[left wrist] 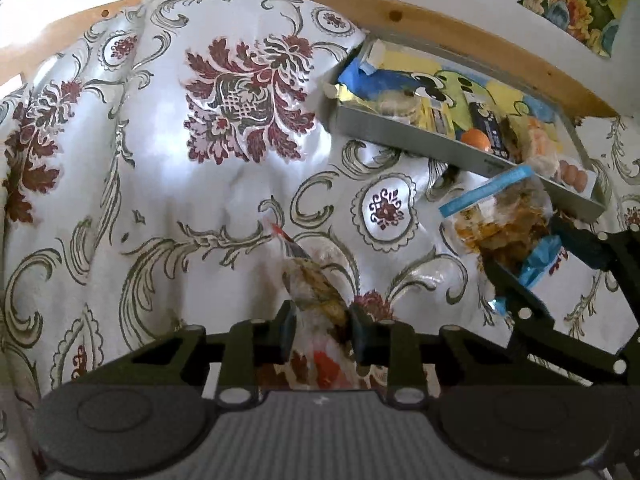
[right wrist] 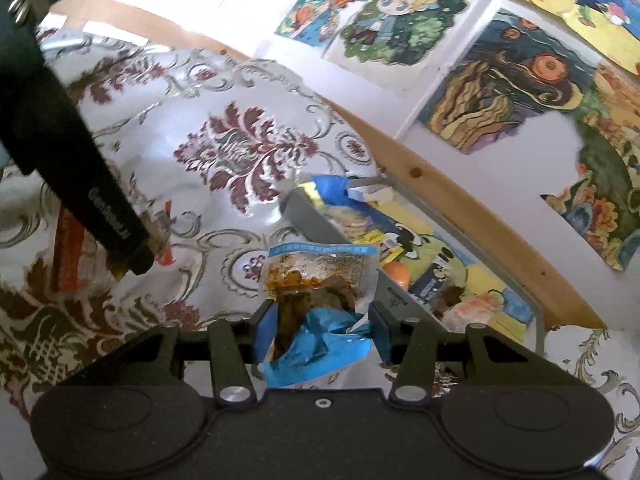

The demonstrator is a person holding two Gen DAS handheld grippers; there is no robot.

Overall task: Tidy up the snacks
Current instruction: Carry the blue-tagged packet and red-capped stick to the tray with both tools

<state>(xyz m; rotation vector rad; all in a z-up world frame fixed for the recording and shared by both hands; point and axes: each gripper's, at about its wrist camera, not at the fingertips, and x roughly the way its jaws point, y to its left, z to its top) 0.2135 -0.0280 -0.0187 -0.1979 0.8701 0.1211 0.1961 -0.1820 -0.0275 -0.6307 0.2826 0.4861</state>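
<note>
my left gripper (left wrist: pixel 322 330) pinched a red-trimmed snack packet (left wrist: pixel 316 288) above the floral cloth (left wrist: pixel 160 140); my right gripper (right wrist: pixel 322 332) clamped a blue-trimmed snack bag (right wrist: pixel 320 280) just before the grey tray (right wrist: pixel 304 212) of snacks.

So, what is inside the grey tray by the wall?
In the tray: an orange, round crackers, a blue wrapper and several packets on a cartoon lining. The near wall hides the lowest items; small labels are unreadable.
</note>
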